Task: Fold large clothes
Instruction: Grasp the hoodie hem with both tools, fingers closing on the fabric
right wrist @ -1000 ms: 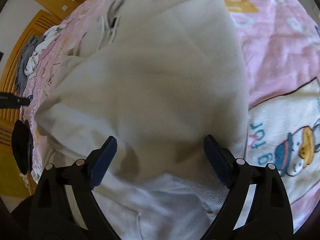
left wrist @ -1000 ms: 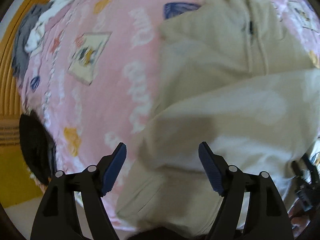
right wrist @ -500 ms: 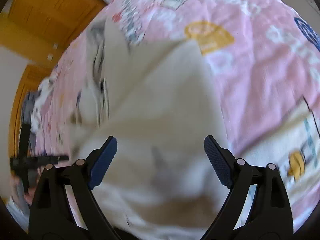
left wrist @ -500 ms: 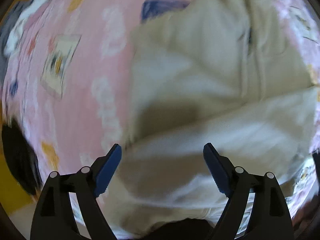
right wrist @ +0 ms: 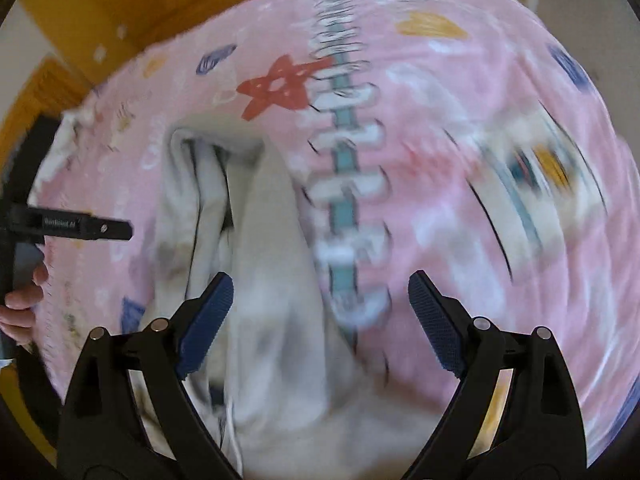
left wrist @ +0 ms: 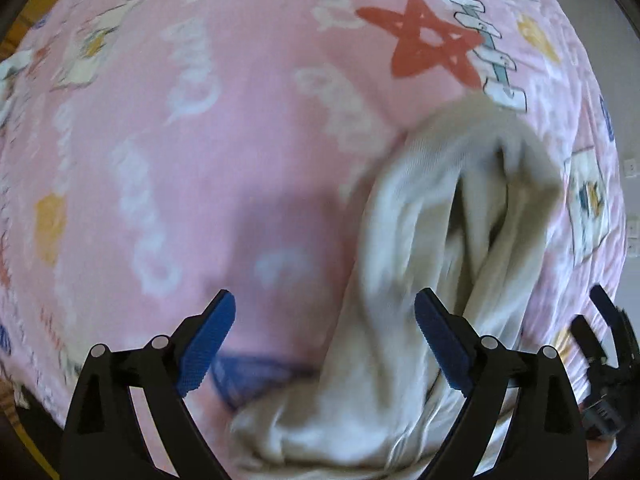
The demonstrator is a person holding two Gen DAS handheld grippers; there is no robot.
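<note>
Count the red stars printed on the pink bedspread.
1. The red star sits on the pink bedspread just beyond the far end of the cream garment. Others may be hidden under the garment or out of frame.

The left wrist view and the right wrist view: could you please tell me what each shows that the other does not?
Only the left wrist view shows the left gripper, jaws opening with nothing pressed between them, and a dark blue print on the blanket just under it.

Only the right wrist view shows the right gripper, jaws wide and empty, a person's hand at the left edge, and the yellow wooden furniture behind the bed.

Both show the cream garment bunched on the pink blanket, and its red star.
</note>
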